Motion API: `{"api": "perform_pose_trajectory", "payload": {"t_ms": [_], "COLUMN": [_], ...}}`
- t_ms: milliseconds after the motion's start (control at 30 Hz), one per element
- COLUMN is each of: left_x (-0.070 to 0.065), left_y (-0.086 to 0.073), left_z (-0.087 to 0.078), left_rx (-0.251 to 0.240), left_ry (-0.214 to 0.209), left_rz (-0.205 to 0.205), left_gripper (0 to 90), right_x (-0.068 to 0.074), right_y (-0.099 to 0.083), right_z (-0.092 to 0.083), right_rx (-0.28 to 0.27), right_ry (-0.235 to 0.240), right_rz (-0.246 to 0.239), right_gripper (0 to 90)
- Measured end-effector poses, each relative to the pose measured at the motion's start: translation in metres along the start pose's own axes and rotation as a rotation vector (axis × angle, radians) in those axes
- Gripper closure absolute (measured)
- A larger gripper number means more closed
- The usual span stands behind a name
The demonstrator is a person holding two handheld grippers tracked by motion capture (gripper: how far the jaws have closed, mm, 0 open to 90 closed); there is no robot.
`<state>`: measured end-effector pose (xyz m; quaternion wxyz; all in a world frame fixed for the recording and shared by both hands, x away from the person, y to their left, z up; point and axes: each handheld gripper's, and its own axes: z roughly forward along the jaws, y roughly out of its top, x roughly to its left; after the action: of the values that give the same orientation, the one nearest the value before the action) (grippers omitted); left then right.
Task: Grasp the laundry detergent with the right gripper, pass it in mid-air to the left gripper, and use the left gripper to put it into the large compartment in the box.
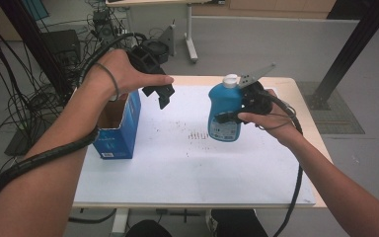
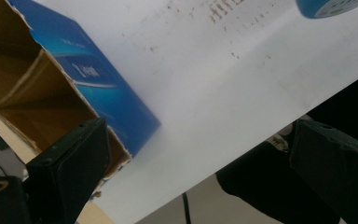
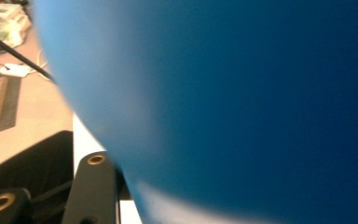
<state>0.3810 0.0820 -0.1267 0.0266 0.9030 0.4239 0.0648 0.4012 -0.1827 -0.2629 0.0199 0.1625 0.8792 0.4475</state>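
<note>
A: From the high view, we see a white table [image 1: 187, 168] with a torn blue cardboard box [image 1: 121, 126] at its left. Our right gripper [image 1: 232, 116] squeezes a blue plastic bottle with a white cap [image 1: 224, 111], upright above the table.

B: In the left gripper view, our left gripper [image 2: 200, 177] gapes wide, holding nothing, beside the box [image 2: 98, 88].

A: In the right gripper view, the bottle [image 3: 237, 107] presses against our jaws.

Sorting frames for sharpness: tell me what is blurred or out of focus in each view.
High view: evenly lit and sharp, blue bottle and blue carton clear. Left gripper view: carton's near corner and white tabletop soft. Right gripper view: the bottle sits too close, an unfocused blue mass.
</note>
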Motion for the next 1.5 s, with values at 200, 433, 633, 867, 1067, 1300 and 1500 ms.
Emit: {"api": "perform_pose_trajectory", "payload": {"t_ms": [200,433,633,867,1067,1300,1500], "left_x": [-0.001,-0.001,-0.003,-0.003,-0.004,-0.007,-0.011], "left_y": [-0.002,0.000,0.005,0.007,0.008,0.011,0.014], "left_z": [-0.017,-0.029,-0.031,-0.022,-0.016,-0.004,0.006], "left_rx": [-0.012,-0.024,-0.041,-0.022,-0.010,0.013,0.022], "left_ry": [-0.001,0.003,-0.004,-0.022,-0.052,-0.073,-0.096], "left_rz": [0.099,0.199,0.307,0.370,0.403,0.431,0.448], "left_gripper": [5.4,5.8,6.1,6.1,6.2,6.1,6.1], "right_x": [0.010,0.014,0.019,0.027,0.033,0.040,0.043], "right_y": [0.029,0.045,0.056,0.061,0.061,0.062,0.061], "right_z": [0.024,0.062,0.088,0.107,0.116,0.116,0.118], "right_rx": [0.017,0.026,0.015,-0.001,-0.007,-0.036,-0.038], "right_ry": [0.045,0.093,0.139,0.201,0.238,0.271,0.283], "right_rz": [-0.054,-0.104,-0.137,-0.172,-0.214,-0.271,-0.287], "right_gripper": [44.1,44.0,44.0,44.0,43.9,43.8,43.8]}}
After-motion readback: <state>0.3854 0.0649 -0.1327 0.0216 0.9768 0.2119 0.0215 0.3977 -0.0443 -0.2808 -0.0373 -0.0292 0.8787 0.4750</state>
